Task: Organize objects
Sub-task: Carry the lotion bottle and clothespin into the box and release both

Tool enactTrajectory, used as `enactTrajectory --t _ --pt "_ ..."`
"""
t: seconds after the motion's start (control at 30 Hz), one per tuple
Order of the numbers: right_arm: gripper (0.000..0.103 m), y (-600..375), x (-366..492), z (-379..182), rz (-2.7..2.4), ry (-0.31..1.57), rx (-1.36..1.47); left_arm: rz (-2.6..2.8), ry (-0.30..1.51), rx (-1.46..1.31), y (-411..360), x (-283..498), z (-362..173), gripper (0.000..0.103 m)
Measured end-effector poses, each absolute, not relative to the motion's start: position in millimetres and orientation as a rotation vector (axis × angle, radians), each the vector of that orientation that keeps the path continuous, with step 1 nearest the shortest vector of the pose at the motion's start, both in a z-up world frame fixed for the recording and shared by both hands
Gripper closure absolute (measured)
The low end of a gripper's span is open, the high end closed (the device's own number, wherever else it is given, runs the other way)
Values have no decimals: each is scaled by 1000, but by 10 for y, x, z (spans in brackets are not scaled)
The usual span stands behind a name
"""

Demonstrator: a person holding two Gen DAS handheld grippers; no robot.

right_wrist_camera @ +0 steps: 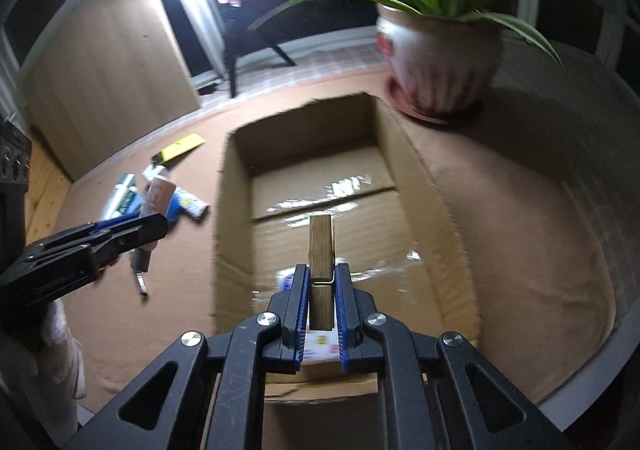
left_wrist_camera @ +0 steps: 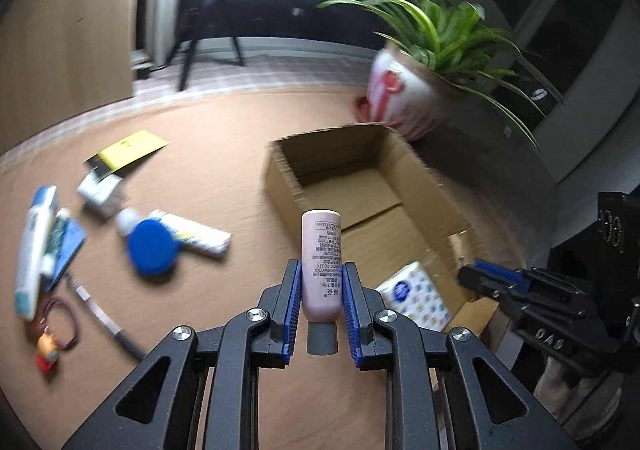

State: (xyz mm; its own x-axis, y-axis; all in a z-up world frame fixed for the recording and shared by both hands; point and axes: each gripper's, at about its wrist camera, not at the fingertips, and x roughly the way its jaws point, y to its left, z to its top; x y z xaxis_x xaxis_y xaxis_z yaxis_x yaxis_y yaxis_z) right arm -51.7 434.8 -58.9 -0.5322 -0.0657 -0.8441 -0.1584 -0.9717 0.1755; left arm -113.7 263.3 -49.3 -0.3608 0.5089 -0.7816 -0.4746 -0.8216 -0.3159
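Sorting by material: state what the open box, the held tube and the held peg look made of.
Box: corrugated cardboard, matte brown, fluted cut edges. Tube: likely soft plastic, smooth pale pink, printed text, grey cap. Peg: wood, visible grain, wire spring.

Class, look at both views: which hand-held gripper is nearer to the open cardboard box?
Right. The right hand-held gripper, shut on a wooden clothespin, hangs directly over the cardboard box. The left hand-held gripper, holding a pink tube, is beside the box's left wall.
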Motion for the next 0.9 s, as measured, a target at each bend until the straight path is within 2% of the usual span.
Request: enactTrajectory --t 0.37,0.4,0.43,0.47,0.5,0.53,0.9 --pt "91 4483 -499 -663 2666 360 -1491 2185 5 -1288 3108 -1191 -587 81" --pt "88 4465 -492 -653 2668 338 -1485 2190 0 -1289 3109 -1198 -588 80" --pt "71 4451 -490 -647 2666 319 -1483 2195 -6 -1299 3105 -1206 -587 65" --pt "59 4433 -483 -636 2670 303 -1477 2200 -15 -1308 3085 -1212 -584 56" --pt "39 4413 -467 -618 2679 288 -1461 2208 -24 -1299 3063 -1207 -568 48" --pt "36 4393 -444 -594 2691 274 -1436 2219 -27 -1287 3041 -1202 -549 48" --pt "36 4199 -457 -515 2724 255 -1426 2261 -15 -1289 2744 -1116 -497 48"
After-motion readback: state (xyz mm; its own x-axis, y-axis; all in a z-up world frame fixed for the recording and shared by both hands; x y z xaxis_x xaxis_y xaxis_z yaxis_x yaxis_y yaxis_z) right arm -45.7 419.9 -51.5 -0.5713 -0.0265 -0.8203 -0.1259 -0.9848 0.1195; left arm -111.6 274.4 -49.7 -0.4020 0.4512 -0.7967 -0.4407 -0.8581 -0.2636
